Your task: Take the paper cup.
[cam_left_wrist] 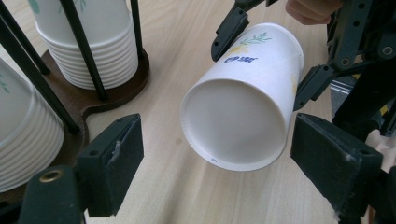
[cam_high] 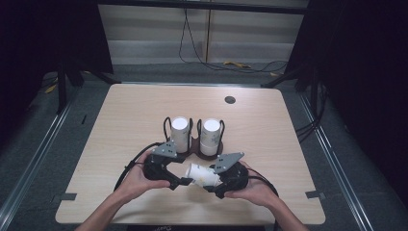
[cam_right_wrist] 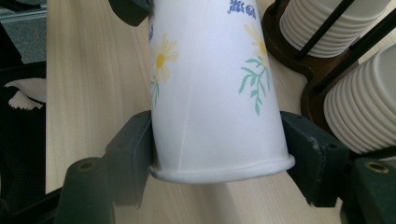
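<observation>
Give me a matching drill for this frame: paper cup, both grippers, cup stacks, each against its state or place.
Things:
1. paper cup
2. left gripper
3. right gripper
4. cup stacks

States or places:
A. jaws open, either side of the cup's base without pressing it
B. upside down in the dark wooden holder
C. lying sideways above the table, daisy print on its wall
D. jaws clamped on the cup near its rim

Pairs: 1-C, 2-A, 3-D, 4-B
</observation>
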### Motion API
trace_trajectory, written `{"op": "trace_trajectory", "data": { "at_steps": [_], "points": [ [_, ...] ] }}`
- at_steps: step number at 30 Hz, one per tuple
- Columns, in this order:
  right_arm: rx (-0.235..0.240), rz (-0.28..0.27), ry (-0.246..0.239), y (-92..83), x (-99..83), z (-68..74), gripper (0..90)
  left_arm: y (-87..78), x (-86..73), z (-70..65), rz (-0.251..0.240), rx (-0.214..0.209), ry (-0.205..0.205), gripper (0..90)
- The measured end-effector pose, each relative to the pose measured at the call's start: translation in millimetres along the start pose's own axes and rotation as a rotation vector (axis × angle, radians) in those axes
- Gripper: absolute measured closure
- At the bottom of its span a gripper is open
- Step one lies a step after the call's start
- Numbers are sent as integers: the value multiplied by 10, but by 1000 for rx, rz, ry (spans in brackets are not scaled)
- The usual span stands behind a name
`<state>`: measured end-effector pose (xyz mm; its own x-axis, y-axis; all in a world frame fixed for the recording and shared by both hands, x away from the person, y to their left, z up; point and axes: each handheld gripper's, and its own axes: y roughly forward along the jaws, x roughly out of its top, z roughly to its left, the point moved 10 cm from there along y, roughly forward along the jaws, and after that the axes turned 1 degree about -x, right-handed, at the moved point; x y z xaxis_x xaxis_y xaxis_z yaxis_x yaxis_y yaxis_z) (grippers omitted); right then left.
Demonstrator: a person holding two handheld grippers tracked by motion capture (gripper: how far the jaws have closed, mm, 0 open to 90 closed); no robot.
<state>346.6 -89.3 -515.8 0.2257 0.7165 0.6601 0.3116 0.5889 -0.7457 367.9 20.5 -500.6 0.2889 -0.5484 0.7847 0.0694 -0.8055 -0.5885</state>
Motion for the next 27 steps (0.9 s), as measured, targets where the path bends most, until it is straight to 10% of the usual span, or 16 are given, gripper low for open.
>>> {"op": "trace_trajectory", "data": {
  "at_steps": [27],
  "points": [
    [65,132,-165,119,40,100,308,131,-147,-114,108,-68,61,249]
  ]
}}
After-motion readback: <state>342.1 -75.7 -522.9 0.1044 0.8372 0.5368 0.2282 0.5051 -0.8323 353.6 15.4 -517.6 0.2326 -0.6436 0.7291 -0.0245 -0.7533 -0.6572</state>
